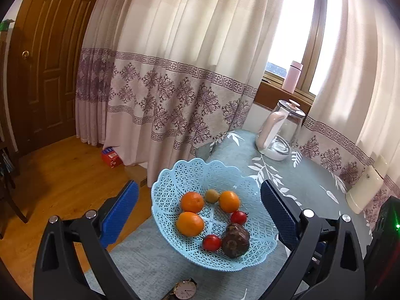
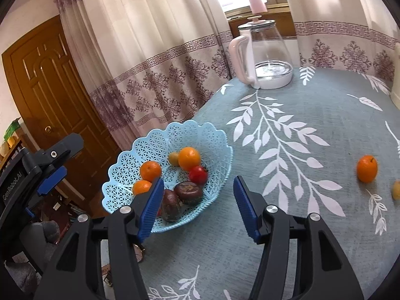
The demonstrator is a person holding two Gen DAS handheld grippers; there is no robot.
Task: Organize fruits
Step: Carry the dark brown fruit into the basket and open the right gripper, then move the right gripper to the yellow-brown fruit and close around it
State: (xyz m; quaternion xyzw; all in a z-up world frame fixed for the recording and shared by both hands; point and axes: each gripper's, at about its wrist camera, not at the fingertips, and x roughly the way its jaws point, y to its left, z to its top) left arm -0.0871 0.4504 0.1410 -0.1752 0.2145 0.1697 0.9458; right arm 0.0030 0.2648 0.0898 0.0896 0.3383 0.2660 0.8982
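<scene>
Your basket (image 1: 175,175) sits at the table's (image 2: 312,225) left edge, both grippers empty above it.

It holds three oranges (image 1: 192,202), two dark fruits (image 2: 188,192), two tomatoes (image 1: 212,242) and one small green fruit (image 1: 212,196). One orange (image 2: 366,169) and one yellowish fruit (image 2: 396,190) lie loose, well right. Your left gripper (image 1: 200,215) and right gripper (image 2: 197,207) are both spread wide.

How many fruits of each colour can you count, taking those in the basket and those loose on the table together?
Orange fruits: 4
Red fruits: 2
Yellow-green fruits: 2
Dark brown fruits: 2
Total: 10
</scene>
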